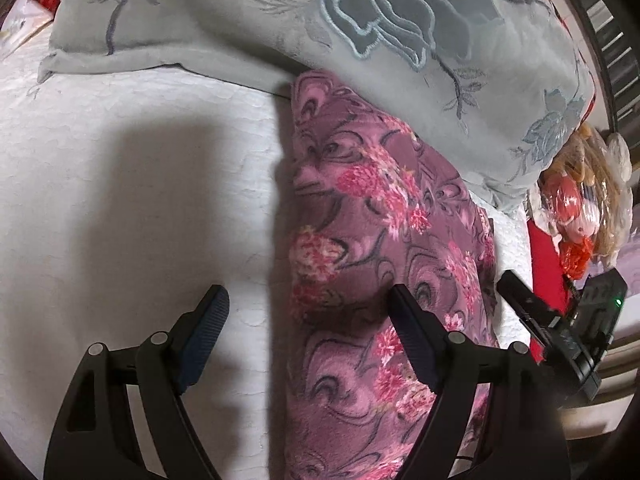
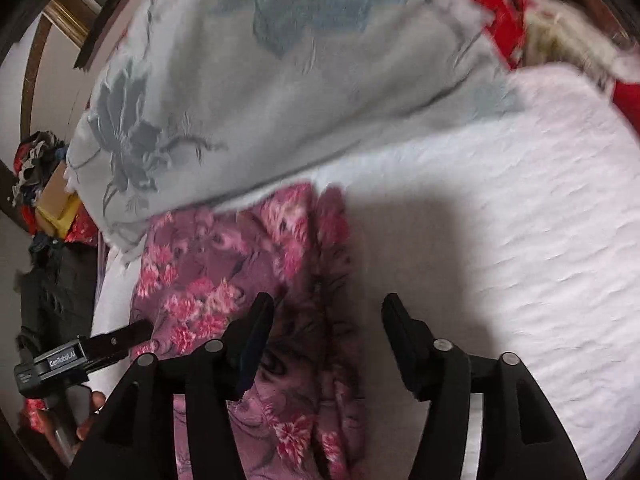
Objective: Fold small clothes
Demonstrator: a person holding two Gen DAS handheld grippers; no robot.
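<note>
A purple fleece garment with pink flowers (image 1: 376,248) lies folded in a long strip on the white bed sheet (image 1: 120,184). It also shows in the right wrist view (image 2: 224,280). My left gripper (image 1: 308,296) is open and empty, hovering over the garment's left edge; its right finger is above the cloth. My right gripper (image 2: 326,306) is open and empty, hovering over the garment's right edge. The right gripper also appears in the left wrist view (image 1: 560,320), and the left gripper in the right wrist view (image 2: 80,356).
A grey-blue blanket with embroidered flowers (image 1: 320,20) lies bunched along the far side and overlaps the garment's top end. Red items and a plastic-wrapped bundle (image 1: 580,200) sit off the bed. A pile of clothes and a box (image 2: 44,184) stand beside the bed.
</note>
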